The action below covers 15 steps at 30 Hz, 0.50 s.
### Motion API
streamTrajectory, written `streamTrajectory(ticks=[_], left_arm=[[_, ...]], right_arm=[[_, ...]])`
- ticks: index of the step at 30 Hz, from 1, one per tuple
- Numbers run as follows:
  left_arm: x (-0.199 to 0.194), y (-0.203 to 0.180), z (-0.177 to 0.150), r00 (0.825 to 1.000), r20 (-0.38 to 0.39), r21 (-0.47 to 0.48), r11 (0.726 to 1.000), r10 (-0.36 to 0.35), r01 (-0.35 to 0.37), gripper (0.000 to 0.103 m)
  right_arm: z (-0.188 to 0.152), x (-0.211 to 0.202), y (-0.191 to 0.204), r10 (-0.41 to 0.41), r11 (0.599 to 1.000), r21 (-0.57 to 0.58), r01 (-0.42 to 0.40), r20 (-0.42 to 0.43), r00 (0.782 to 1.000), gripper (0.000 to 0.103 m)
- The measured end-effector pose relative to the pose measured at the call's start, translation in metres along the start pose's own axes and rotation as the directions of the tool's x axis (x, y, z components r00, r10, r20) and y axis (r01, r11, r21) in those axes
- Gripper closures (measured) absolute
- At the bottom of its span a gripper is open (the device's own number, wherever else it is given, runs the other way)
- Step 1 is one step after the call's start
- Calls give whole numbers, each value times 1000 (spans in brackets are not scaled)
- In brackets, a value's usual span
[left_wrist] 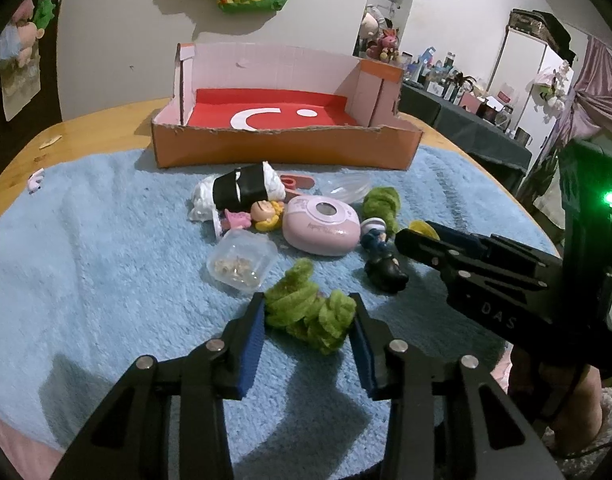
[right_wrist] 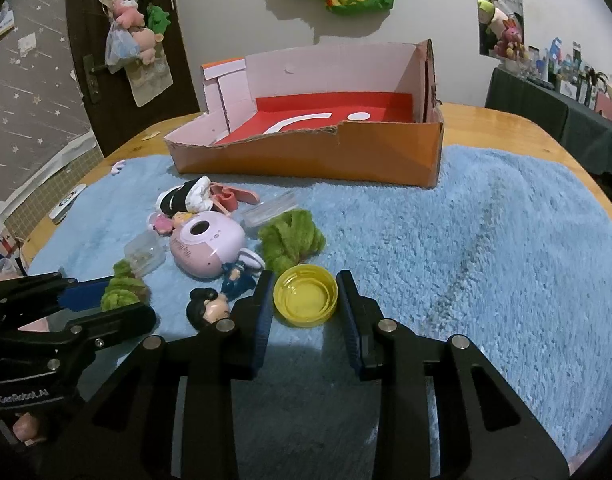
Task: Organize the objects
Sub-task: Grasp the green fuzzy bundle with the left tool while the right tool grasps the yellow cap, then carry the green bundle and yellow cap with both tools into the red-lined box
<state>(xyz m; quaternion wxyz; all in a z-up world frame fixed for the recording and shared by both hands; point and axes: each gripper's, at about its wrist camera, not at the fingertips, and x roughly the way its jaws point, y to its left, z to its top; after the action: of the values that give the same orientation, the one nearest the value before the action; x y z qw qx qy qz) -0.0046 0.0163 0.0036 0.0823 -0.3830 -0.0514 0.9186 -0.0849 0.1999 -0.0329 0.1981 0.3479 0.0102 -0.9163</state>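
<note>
A pile of small objects lies on a blue towel (left_wrist: 86,248) in front of an orange cardboard box (left_wrist: 282,148) with a red floor. My left gripper (left_wrist: 308,314) is open with its fingers on either side of a green fuzzy bundle (left_wrist: 306,312). My right gripper (right_wrist: 305,294) is open with its fingers on either side of a yellow lid (right_wrist: 305,294) that lies rim up. It shows in the left wrist view (left_wrist: 418,242) beside a dark-haired figurine (left_wrist: 380,256). The box also shows in the right wrist view (right_wrist: 326,152).
The pile holds a pink oval case (left_wrist: 322,224), a clear jar of small bits (left_wrist: 242,266), a black-and-white roll (left_wrist: 238,190), a blonde doll (left_wrist: 262,214), a second green bundle (left_wrist: 382,204) and a clear lid (left_wrist: 346,186). The towel lies on a wooden table (left_wrist: 86,128).
</note>
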Motion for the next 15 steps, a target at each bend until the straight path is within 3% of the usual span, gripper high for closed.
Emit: streamTrajectory(ticks=[15], left_arm=[[-6,1,4,1000,18,7,1000,-9,9,62]], right_arm=[[-1,-13,15,42,999,-21,-42,1,999,73]])
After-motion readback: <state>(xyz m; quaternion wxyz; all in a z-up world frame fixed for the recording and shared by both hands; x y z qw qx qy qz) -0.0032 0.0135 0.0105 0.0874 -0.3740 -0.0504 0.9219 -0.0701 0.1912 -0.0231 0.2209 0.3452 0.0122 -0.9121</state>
